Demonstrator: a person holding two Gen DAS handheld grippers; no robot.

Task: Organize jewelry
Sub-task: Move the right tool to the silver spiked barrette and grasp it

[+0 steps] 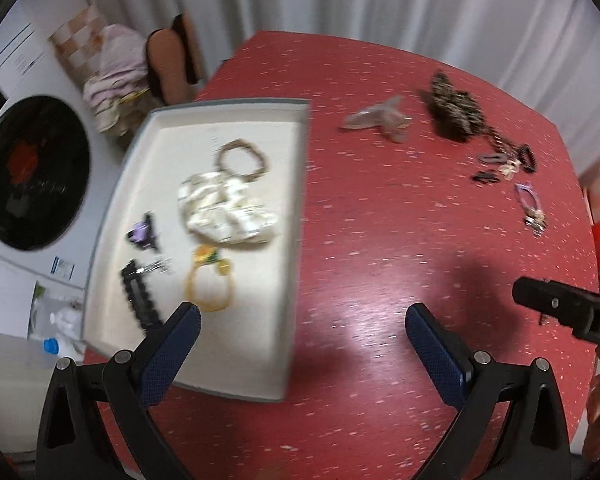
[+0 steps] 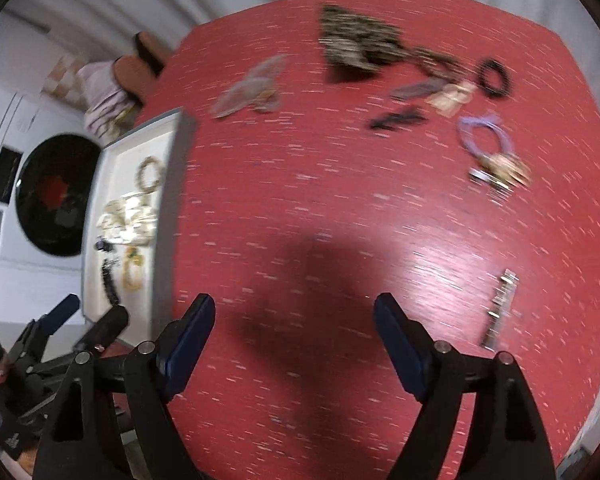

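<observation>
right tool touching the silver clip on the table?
Apart. The right wrist view shows the right tool open and empty, with bare red table between its right finger and the silver clip.

Right gripper (image 2: 295,312) (jaws spread) above red table (image 2: 340,200).

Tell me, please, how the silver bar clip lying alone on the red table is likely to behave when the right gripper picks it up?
The silver bar clip looks thin, metallic and rigid, so it should stay stiff. It lies flat on the glossy red table, so it may skid rather than lift. The right gripper, open and empty, probably needs its narrow edges.
</observation>
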